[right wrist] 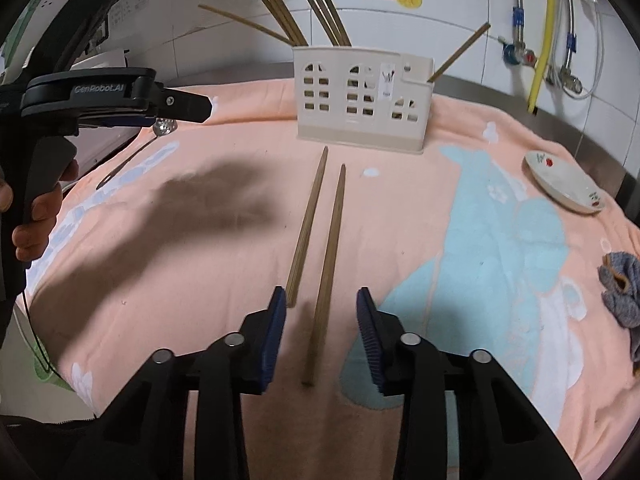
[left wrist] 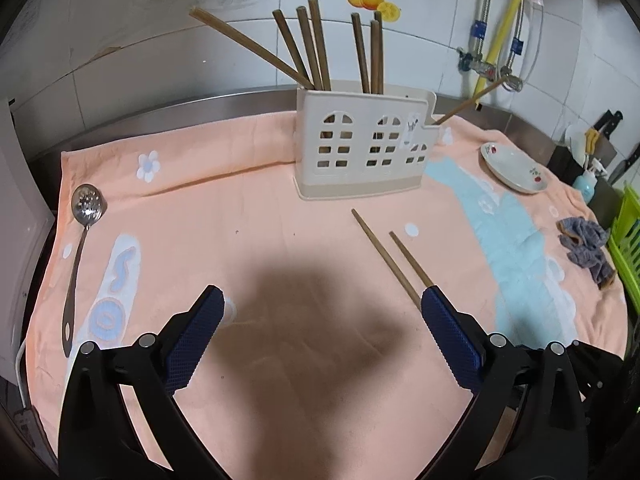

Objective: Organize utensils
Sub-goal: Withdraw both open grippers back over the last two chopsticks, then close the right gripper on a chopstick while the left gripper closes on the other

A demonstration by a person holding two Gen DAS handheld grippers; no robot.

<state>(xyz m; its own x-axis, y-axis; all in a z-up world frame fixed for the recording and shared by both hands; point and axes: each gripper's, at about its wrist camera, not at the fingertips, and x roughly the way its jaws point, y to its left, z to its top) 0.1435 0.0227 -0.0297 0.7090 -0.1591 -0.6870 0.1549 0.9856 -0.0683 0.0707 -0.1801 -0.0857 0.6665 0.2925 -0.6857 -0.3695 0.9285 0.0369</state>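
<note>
- Both tongs hovered low over the peach towel (right wrist: pixel 224 128) spread on the steel desk (left wrist: pixel 168 114), and neither gripped anything.
- Left tongs (left wrist: pixel 322 300) stood spread to their widest, with only bare towel and shadow between the blue pads.
- Right tongs (right wrist: pixel 322 296) stood partly apart, straddling the near end of one of two loose brown wooden chopsticks (right wrist: pixel 330 256); the pads did not press on it, and the other stick lay just outside the left pad.
- Those two sticks lay side by side on the towel, pointing toward the cream plastic house-shaped utensil holder (right wrist: pixel 360 100) near the back edge.
- Several chopsticks already stood in the holder's tall compartments, and one leaned out of its low right-hand section, so much of the sorting looked done.
- Left to put away, by my judgement: the loose pair, plus a slotted stainless-steel spoon (left wrist: pixel 78 248) lying near the towel's left edge.
- A small white saucer with a red print (left wrist: pixel 514 168) and a crumpled grey cloth (left wrist: pixel 586 248) rested on the right side, well apart from the holder.
</note>
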